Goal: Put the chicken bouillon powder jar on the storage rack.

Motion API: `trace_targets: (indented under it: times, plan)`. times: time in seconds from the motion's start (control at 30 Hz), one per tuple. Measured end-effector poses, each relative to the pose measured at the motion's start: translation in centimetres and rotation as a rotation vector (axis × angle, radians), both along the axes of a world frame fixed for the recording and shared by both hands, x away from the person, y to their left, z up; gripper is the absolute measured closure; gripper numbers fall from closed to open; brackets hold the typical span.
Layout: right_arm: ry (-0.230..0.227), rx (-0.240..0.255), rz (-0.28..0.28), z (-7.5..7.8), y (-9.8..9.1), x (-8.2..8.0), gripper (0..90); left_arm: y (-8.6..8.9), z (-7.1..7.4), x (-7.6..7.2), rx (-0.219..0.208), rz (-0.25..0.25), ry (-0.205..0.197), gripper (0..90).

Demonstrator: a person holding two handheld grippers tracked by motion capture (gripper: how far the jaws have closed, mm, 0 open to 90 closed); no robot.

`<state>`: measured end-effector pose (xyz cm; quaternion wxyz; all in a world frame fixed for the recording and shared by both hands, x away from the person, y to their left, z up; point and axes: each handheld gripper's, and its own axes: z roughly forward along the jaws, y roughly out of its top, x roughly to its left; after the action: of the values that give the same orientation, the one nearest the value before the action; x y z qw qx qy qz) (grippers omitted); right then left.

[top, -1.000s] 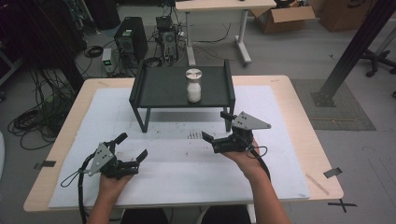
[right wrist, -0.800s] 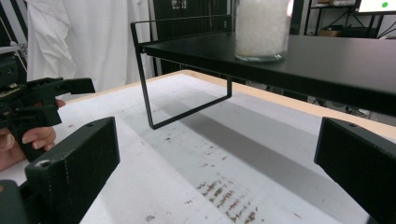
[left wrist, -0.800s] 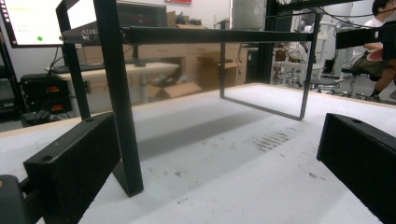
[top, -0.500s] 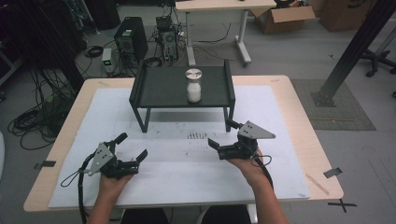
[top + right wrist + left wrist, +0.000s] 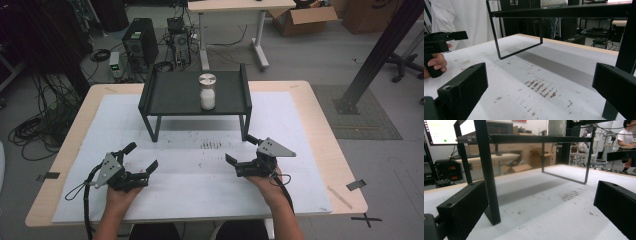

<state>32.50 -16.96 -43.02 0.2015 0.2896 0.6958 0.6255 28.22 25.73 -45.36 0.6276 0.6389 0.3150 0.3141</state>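
Observation:
A small jar (image 5: 207, 93) with white contents and a silver lid stands upright on top of a black metal stand (image 5: 175, 95) at the back middle of the table. My left gripper (image 5: 142, 156) rests low at the front left, open and empty; its jaws point toward the stand's left leg (image 5: 487, 170). My right gripper (image 5: 240, 149) is at the front right, just before the stand's right leg (image 5: 624, 50), also open with nothing between its jaws. From the right gripper view the left gripper (image 5: 439, 40) shows in a hand at far left.
A white mat (image 5: 300, 130) with dark scuff marks (image 5: 211, 145) covers the wooden table (image 5: 320, 95). Space under the stand is open. Computers, cables and another desk lie on the floor beyond. A seated person (image 5: 627, 135) is far off.
My right gripper has drifted slightly toward the front edge and to the right, staying open. The left gripper and the jar have not moved.

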Motion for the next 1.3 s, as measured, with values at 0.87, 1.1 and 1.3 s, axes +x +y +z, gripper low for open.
trace_targets:
  times: [0.87, 1.1, 1.3]
  plan:
    - [-0.177, 0.108, 0.009, -2.5, -1.1, -2.3, 0.0, 0.0, 0.0, -0.1, 0.005, 0.001, -0.007, 0.2]
    - [-0.183, 0.111, 0.008, -2.6, -1.2, -2.4, 0.0, 0.0, 0.0, -0.1, 0.001, 0.003, -0.004, 0.2]
    - [-0.190, 0.111, 0.011, -2.6, -1.2, -2.5, 0.0, 0.0, 0.0, -0.1, 0.004, 0.002, -0.007, 0.2]
